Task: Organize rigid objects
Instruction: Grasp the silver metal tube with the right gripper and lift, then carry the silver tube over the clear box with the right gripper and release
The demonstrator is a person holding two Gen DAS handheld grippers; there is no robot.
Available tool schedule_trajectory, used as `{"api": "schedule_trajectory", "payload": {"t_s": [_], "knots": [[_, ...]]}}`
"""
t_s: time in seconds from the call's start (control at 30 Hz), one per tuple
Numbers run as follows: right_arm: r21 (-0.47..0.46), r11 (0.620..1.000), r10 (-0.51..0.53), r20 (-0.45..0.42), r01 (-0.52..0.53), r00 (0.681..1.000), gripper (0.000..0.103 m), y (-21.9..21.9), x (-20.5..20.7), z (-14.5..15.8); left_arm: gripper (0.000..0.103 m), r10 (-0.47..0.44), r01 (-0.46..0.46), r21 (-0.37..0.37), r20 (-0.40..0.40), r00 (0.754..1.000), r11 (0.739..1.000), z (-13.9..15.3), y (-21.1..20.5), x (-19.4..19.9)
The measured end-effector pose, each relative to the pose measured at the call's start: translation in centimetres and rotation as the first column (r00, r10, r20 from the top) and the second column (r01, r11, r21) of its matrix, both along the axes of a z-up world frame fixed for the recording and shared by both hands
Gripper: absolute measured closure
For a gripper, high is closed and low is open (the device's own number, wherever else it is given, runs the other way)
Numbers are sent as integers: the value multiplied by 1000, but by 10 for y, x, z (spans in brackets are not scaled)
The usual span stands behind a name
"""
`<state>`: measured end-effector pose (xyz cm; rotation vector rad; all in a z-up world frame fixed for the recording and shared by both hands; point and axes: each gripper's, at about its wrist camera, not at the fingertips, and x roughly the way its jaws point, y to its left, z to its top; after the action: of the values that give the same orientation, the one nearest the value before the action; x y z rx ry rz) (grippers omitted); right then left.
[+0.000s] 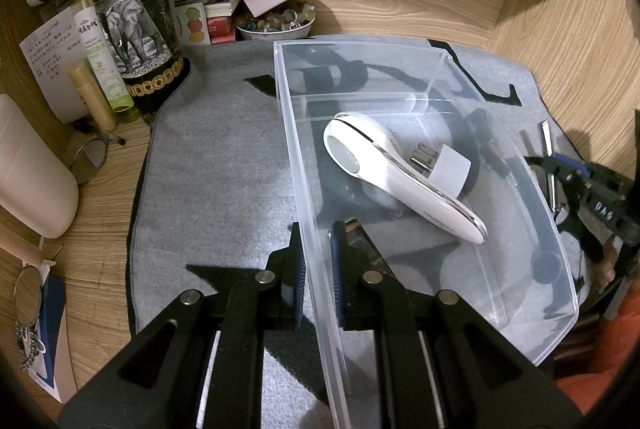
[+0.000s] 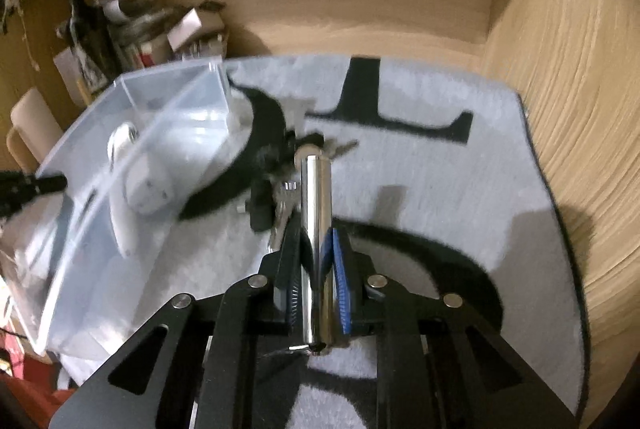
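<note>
Blurred edges soften much of my right-wrist view. My right gripper [image 2: 318, 261] is clamped on one polished metal cylinder [image 2: 316, 205], which runs forward between its blue ribbed pads; just beyond its tip lies a dark key bunch [image 2: 276, 185], hard to resolve. My left gripper [image 1: 318, 269] pinches the near wall of one clear plastic bin [image 1: 400, 61]. Inside, ahead and right of it, rest one white curved handheld device [image 1: 396, 173] and one white plug adapter [image 1: 444, 165]. Grey felt mat [image 1: 216, 157] underneath.

right gripper [image 2: 318, 261] clamped on chrome cylinder [image 2: 316, 213] over grey mat [image 2: 440, 181]; keys [image 2: 280, 197] just beside, clear bin [image 2: 120, 133] left.
</note>
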<state>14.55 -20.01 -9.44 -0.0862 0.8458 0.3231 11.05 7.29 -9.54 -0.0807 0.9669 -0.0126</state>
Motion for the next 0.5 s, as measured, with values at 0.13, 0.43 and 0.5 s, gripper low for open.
{"api": "schedule_trajectory", "payload": {"t_s": [0.13, 0.43, 0.5], "knots": [[21, 1000, -11, 56, 10, 998, 89, -1, -3, 18, 92, -1, 1, 0, 0, 1000, 1000, 0, 1, -1], [81, 997, -34, 171, 20, 985, 89, -5, -9, 58, 92, 0, 0, 0, 0, 1000, 1000, 1, 0, 0], [92, 996, -27, 195, 10, 980, 89, -3, -10, 66, 92, 1, -1, 0, 0, 1000, 1000, 1, 0, 0]]}}
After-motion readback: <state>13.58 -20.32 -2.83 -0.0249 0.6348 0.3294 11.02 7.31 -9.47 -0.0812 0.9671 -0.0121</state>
